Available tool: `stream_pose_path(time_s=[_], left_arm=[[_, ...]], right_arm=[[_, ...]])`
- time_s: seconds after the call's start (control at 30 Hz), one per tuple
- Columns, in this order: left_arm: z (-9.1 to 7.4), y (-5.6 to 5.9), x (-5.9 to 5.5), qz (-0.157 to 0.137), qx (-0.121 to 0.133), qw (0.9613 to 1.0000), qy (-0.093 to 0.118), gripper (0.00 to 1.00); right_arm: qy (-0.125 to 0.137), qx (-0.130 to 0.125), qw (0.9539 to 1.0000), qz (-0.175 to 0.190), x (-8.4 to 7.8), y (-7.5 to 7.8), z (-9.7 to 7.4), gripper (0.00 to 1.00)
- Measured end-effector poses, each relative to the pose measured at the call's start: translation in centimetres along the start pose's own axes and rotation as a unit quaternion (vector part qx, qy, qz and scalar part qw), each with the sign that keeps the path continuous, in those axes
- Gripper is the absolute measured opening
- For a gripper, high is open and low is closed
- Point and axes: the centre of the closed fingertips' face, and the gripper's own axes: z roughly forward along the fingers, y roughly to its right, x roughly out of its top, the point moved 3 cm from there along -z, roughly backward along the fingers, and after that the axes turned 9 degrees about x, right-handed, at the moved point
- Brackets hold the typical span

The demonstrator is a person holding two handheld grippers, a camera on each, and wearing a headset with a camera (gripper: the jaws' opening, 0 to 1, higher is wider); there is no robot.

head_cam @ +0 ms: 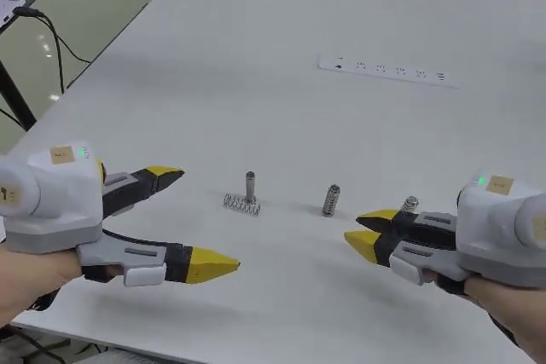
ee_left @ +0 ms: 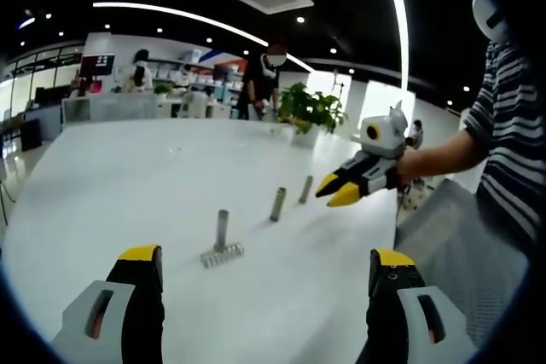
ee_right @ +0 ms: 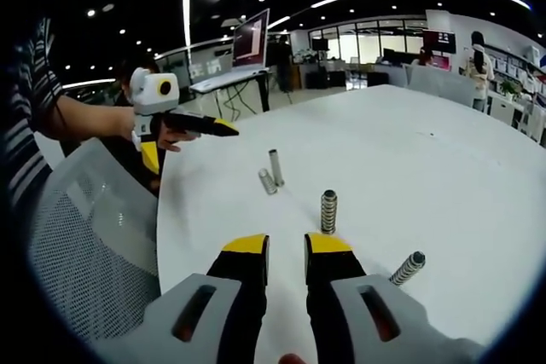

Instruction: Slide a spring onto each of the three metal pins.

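Note:
Three metal pins stand in a row on the white table [head_cam: 281, 117]. The left pin [head_cam: 250, 186] [ee_left: 222, 229] [ee_right: 275, 167] is bare, and a loose spring [head_cam: 241, 203] [ee_left: 222, 253] [ee_right: 267, 181] lies flat at its foot. A spring sits around the middle pin [head_cam: 331, 199] [ee_left: 278, 203] [ee_right: 328, 210]. The right pin [head_cam: 410, 205] [ee_left: 305, 188] [ee_right: 408, 268] also wears a spring. My left gripper [head_cam: 203, 219] [ee_left: 264, 266] hovers left of the bare pin, open wide and empty. My right gripper [head_cam: 357, 229] [ee_right: 287, 246] is just in front of the right pin, jaws a narrow gap apart, holding nothing.
A white power strip [head_cam: 388, 71] lies further back on the table. The table's left edge [head_cam: 94, 57] runs diagonally, with a black cable [head_cam: 60, 40] beyond it. The near edge is close under both grippers. People stand in the far background [ee_left: 260, 83].

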Motion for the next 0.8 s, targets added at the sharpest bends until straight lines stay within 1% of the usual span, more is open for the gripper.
stream_pose_path(time_s=[0.27,0.47,0.6,0.8], left_arm=[[-0.2,-0.1,-0.1,-0.001,0.000,1.0000,-0.001,0.98],[-0.3,-0.2,-0.1,-0.001,0.000,1.0000,0.000,0.98],[-0.3,-0.2,-0.1,-0.002,0.001,1.0000,0.000,0.98],[-0.5,-0.3,-0.1,-0.003,0.003,1.0000,0.000,0.98]], right_arm=[[-0.014,0.017,0.9996,-0.017,0.8,-0.5,1.5,0.14],[-0.014,0.034,0.9986,-0.038,2.5,-1.0,3.1,0.13],[-0.016,0.048,0.9970,-0.058,3.8,-1.6,4.5,0.13],[-0.027,0.062,0.9944,-0.081,4.6,-2.1,6.5,0.13]])
